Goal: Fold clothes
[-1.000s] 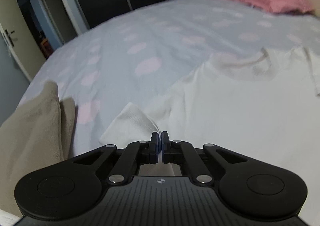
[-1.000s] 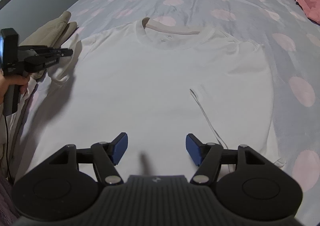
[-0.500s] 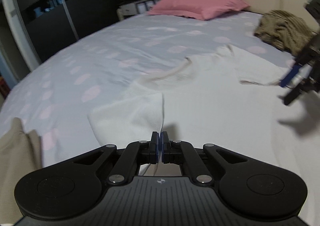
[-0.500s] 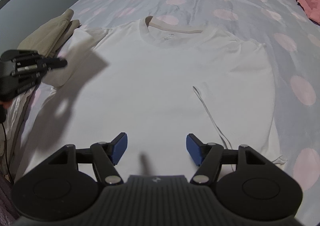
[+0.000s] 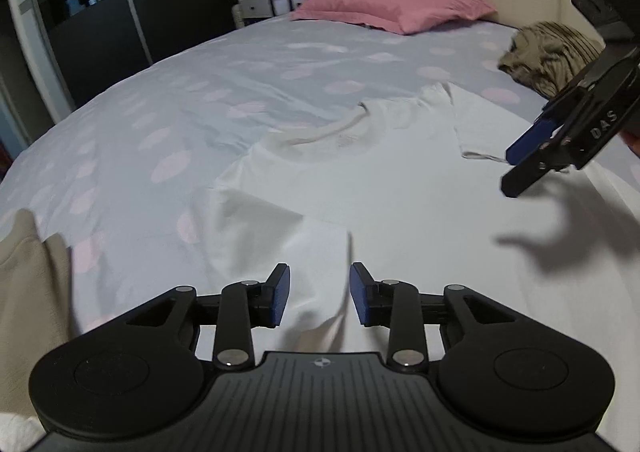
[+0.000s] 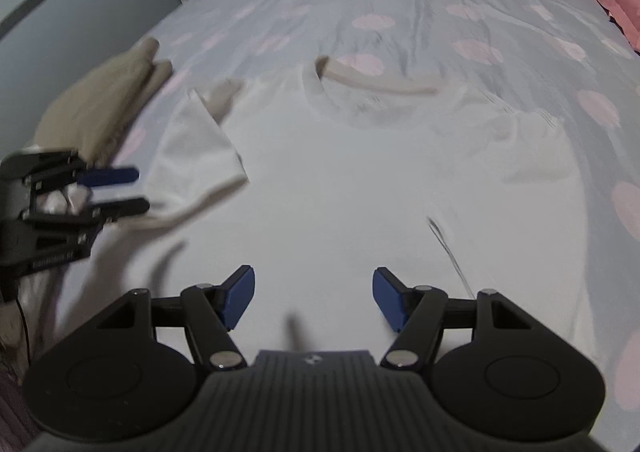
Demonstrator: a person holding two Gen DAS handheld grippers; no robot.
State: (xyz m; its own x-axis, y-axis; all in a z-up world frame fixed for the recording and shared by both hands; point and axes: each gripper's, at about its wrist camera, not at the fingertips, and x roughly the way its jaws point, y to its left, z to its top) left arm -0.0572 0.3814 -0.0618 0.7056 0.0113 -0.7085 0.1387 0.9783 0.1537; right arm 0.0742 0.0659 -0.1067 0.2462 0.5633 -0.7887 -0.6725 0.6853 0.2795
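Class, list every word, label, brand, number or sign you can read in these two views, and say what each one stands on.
"DAS": white letters on the black body of the right gripper, seen from the left wrist view.
Small round emblem on the left gripper housing: a symbol, no readable text.
Printed neck label inside the collar of the white T-shirt: too blurred to read.
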